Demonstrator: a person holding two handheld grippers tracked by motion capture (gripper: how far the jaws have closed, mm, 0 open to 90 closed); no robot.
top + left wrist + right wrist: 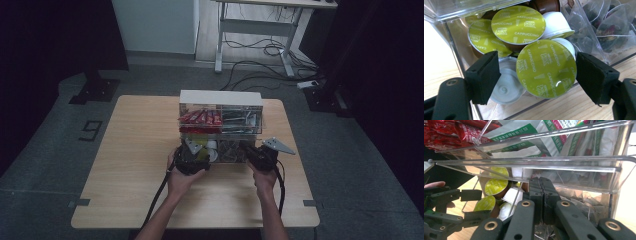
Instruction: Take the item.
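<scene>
Capsule [546, 69] between (parted) left gripper [537, 76] jaws

Capsule lid [546, 68]: "CAPPUCCINO", "NESCAFÉ Dolce Gusto".

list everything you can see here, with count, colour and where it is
table: one, light wood, centre of the floor
organiser box: one, clear with a white top, far middle of the table
capsules: several, yellow-green lids marked cappuccino plus white ones, lower left compartment
tea bags: several, clear pyramid sachets, lower right compartment
red packets: several, upper left compartment
green and white sachets: several, upper right compartment
desk: one, white frame, beyond the table, cables beneath
left hand-held gripper: black, jaws open either side of a capsule
right hand-held gripper: black, jaws shut, at the box front
</scene>
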